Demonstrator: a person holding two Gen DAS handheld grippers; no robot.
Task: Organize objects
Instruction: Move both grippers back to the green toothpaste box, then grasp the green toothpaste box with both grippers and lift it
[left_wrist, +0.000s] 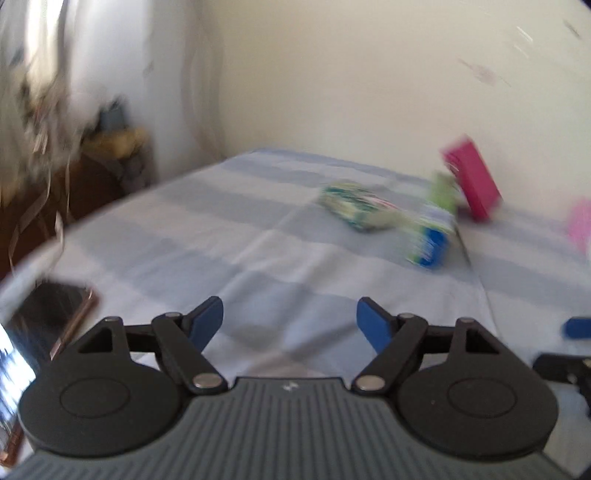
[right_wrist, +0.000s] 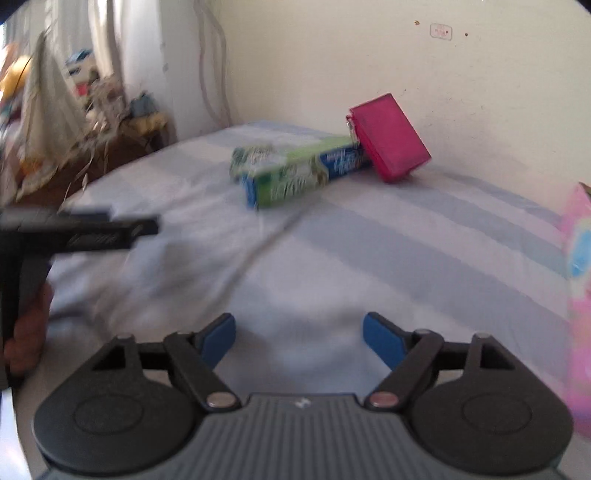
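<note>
A long green and blue box (right_wrist: 295, 173) lies on the striped blue bedsheet (right_wrist: 369, 258); it also shows in the left wrist view (left_wrist: 434, 225). A second green and white box (left_wrist: 358, 208) lies to its left. A magenta box (right_wrist: 389, 142) leans against the wall behind them, also seen in the left wrist view (left_wrist: 474, 181). My left gripper (left_wrist: 290, 323) is open and empty above the sheet. My right gripper (right_wrist: 299, 339) is open and empty, well short of the boxes. Both views are blurred.
A pink package (right_wrist: 578, 295) stands at the right edge, also in the left wrist view (left_wrist: 580, 221). A dark phone (left_wrist: 51, 317) lies at the bed's left edge. A cluttered wooden table (right_wrist: 122, 133) and curtain stand at the left.
</note>
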